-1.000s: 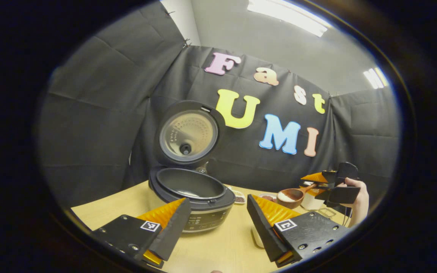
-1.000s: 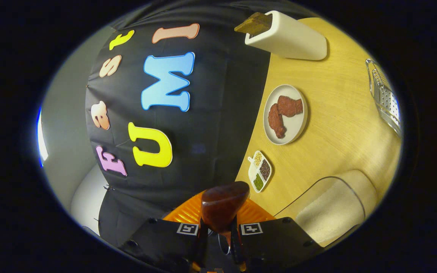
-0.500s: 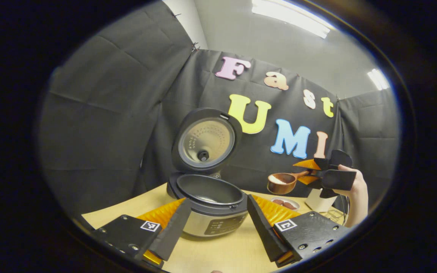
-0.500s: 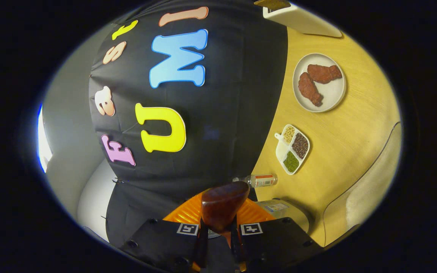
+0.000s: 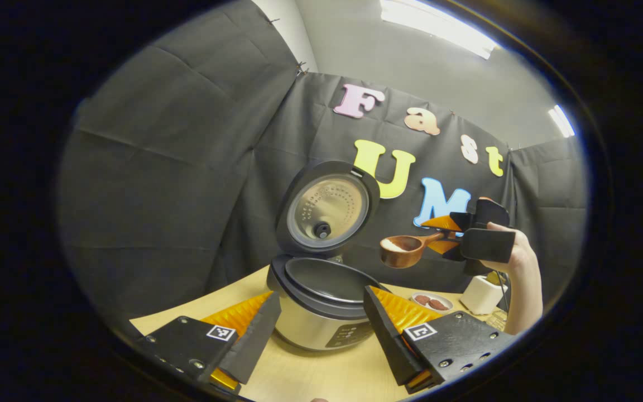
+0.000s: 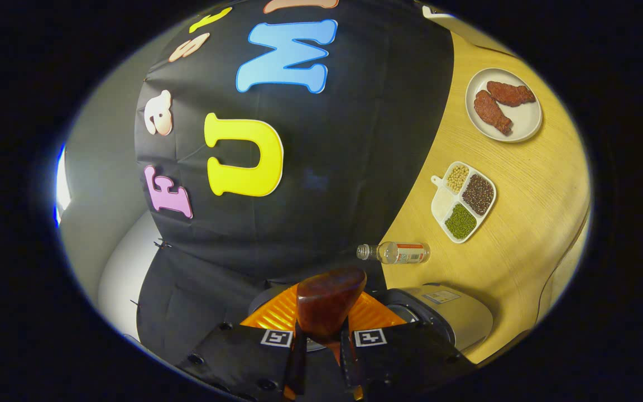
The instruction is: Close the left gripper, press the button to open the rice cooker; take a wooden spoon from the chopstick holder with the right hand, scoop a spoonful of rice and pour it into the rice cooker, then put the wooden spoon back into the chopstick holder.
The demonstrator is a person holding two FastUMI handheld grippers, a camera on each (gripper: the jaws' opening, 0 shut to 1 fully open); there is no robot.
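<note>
Left gripper view shows the rice cooker (image 5: 321,312) with its lid (image 5: 328,207) standing up and the dark inner pot exposed, so the button press looks done. The wooden spoon (image 5: 405,249) is out of the chopstick holder (image 5: 482,294) and carries a small heap of white rice in its bowl, so the scoop looks done as well. The spoon hangs in the air at about two o'clock from the pot's mouth, near the raised lid but apart from it, and the bowl sits roughly level with nothing tipped out. What remains, judging from this: carry the bowl over the pot, tip the rice in, then return the spoon to the holder, which stands on the worktop (image 5: 310,377) at about four o'clock from the cooker.

The right hand-held gripper (image 5: 449,241) is clamped narrow on the spoon's handle, with a hand (image 5: 514,262) behind it. In the right gripper view the same hand-held gripper (image 6: 321,352) has both fingers pressed against the handle, and the back of the spoon's bowl rises just ahead of them. Beyond it lie the cooker's body (image 6: 455,315), a small bottle (image 6: 394,253), a divided dish of grains (image 6: 464,201) and a plate (image 6: 528,125).

The left hand-held gripper (image 5: 321,329) stands wide apart, holding and touching nothing, with the cooker framed between its fingers.
</note>
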